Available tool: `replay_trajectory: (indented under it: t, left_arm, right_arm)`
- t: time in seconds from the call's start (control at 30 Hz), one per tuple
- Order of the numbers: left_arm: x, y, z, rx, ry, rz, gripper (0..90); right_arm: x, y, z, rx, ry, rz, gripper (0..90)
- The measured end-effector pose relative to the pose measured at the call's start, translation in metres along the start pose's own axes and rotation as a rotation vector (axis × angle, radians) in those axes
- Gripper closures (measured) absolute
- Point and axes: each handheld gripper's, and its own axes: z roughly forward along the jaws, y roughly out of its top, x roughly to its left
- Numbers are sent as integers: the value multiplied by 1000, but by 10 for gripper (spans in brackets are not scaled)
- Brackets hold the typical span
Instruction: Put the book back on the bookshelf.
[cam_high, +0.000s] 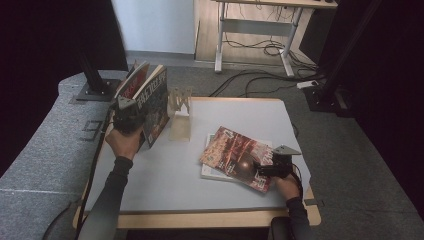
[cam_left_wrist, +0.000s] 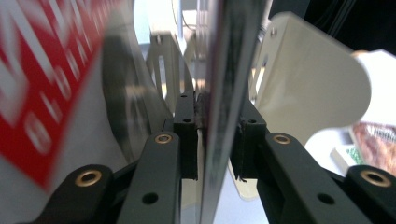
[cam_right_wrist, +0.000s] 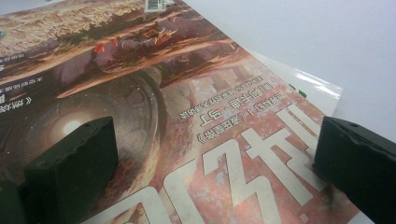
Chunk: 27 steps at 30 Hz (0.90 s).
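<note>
Currently | left claw (cam_high: 131, 116) pinching upright magazine (cam_high: 156, 107) edge-on, aligned for rack (cam_high: 180, 107) slot | right claw (cam_high: 268, 170) spread, resting atop flat magazine stack (cam_high: 235, 155) on bench (cam_high: 165, 170), steadying it

Bench (cam_high: 165, 175): smooth matt pale grey top w/ light wood edge. Magazine (cam_right_wrist: 187, 116) under right gripper (cam_right_wrist: 210, 154): glossy printed paper cover, sheen along the white sheet beneath. Fingers (cam_right_wrist: 74, 158) on that gripper: matt black, rough foam-like pads w/ chipped edges. Left gripper (cam_left_wrist: 215, 135): matt black plastic links w/ brass-coloured metal rivets. Book (cam_high: 155, 102) it holds: glossy paper cover. Rack (cam_high: 180, 112): pale, smooth, matt, plastic or thin wood, can't tell. Floor (cam_high: 360, 150): grey carpet, rough.
</note>
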Motion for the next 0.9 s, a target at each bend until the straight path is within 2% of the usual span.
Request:
replay_trajectory:
  t: [0.07,0.17,0.67,0.9]
  left_arm:
    - [-1,-9,1,5,-5,-11,755]
    - [-1,-16,3,2,6,-4,805]
    - [4,-10,18,-21,39,-38,819]
    - [4,-12,19,-15,40,-36,768]
  right_arm:
    - [0,0,0,0,0,0,0]
    - [0,0,0,1,0,2,0]
    - [0,0,0,-1,0,-1,0]
    - [0,0,0,-1,0,-1,0]
